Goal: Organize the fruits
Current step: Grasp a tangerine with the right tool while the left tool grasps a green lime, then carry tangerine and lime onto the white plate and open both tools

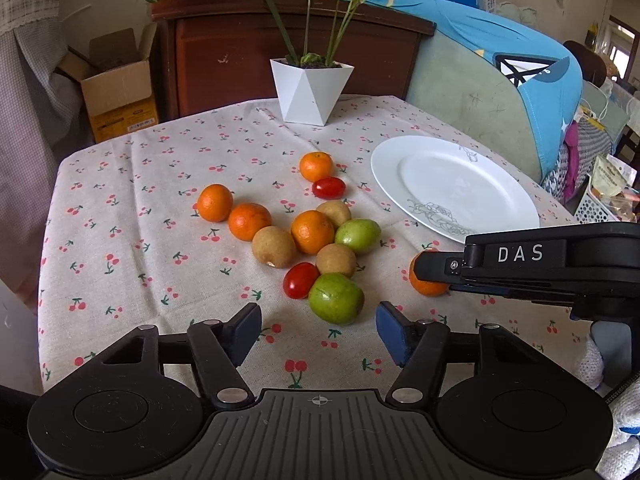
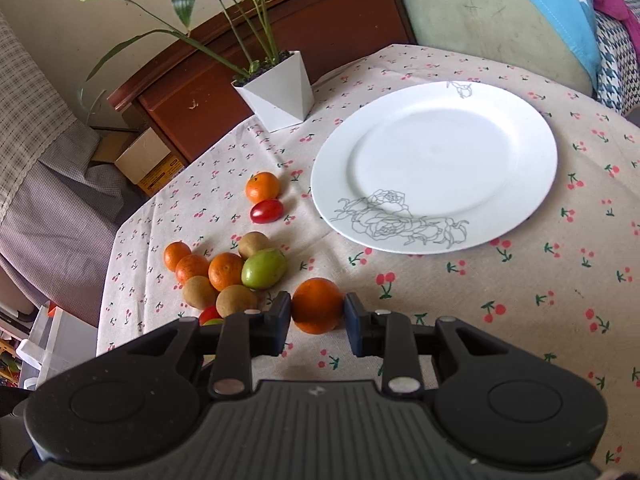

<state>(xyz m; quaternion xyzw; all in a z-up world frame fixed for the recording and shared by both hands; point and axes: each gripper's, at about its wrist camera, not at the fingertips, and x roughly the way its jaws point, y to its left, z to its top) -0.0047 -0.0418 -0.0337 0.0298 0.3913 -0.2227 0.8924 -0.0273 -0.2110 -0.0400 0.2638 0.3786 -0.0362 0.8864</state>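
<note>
Your right claw (image 2: 317, 312) is closed on an orange (image 2: 318, 305), a pad pressed against each side of it, and the fruit sits low on the cherry-print tablecloth (image 2: 460, 292) of the table, just in front of the white plate (image 2: 434, 168). The plate holds nothing.

Your left claw (image 1: 318, 330) stands partly apart with nothing between its pads. It is aimed at a green fruit (image 1: 335, 298) that lies just beyond the fingertips, not touched by them. A red cherry tomato (image 1: 300, 280) lies against that green fruit's left side.

Behind these the rest of the fruit lies loose in a cluster on the cloth: several oranges, three brown fruits, a second green fruit (image 1: 357, 235), and farther back a small orange (image 1: 316, 166) with a second tomato (image 1: 328, 187) touching it. The cluster lies left of the plate.

A white faceted pot (image 1: 310, 90) with a leafy plant stands at the table's far edge.
</note>
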